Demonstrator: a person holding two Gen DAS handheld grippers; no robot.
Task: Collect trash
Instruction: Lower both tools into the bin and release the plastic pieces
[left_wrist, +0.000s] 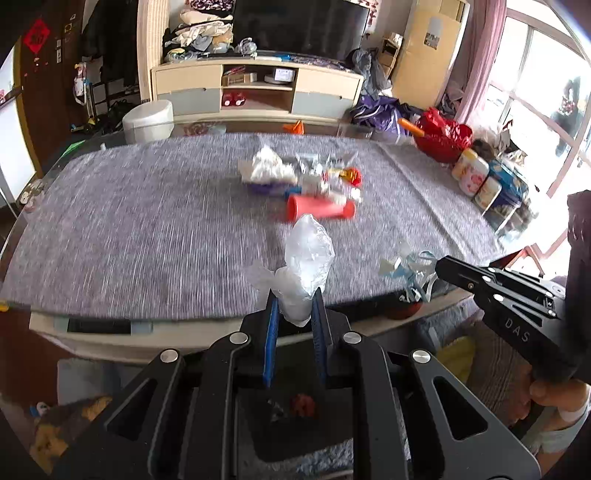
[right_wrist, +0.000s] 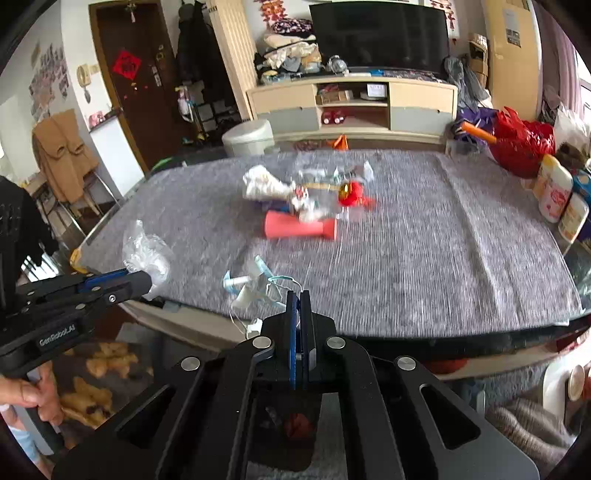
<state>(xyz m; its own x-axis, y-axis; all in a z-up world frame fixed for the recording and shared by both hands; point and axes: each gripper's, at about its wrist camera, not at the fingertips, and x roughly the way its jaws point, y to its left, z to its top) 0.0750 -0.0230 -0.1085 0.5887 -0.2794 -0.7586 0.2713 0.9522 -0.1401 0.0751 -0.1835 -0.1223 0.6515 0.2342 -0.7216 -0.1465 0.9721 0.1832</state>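
Note:
My left gripper (left_wrist: 294, 300) is shut on a crumpled clear plastic bag (left_wrist: 304, 264), held over the table's near edge; it also shows in the right wrist view (right_wrist: 146, 253). My right gripper (right_wrist: 298, 295) is shut on a blue-and-white face mask (right_wrist: 255, 286) by its strap, near the front edge; the mask also shows in the left wrist view (left_wrist: 408, 271). A pile of trash (left_wrist: 306, 173) lies mid-table: white crumpled paper (right_wrist: 264, 184), clear wrappers, a red wrapper (right_wrist: 352, 194) and a red tube (right_wrist: 299, 227) lying on its side.
A grey cloth (left_wrist: 147, 221) covers the table. Jars and tins (right_wrist: 557, 195) and a red bag (right_wrist: 521, 142) stand at its right edge. A white stool (right_wrist: 249, 138) and a TV cabinet (right_wrist: 351, 103) are beyond. A rug and clutter lie on the floor below.

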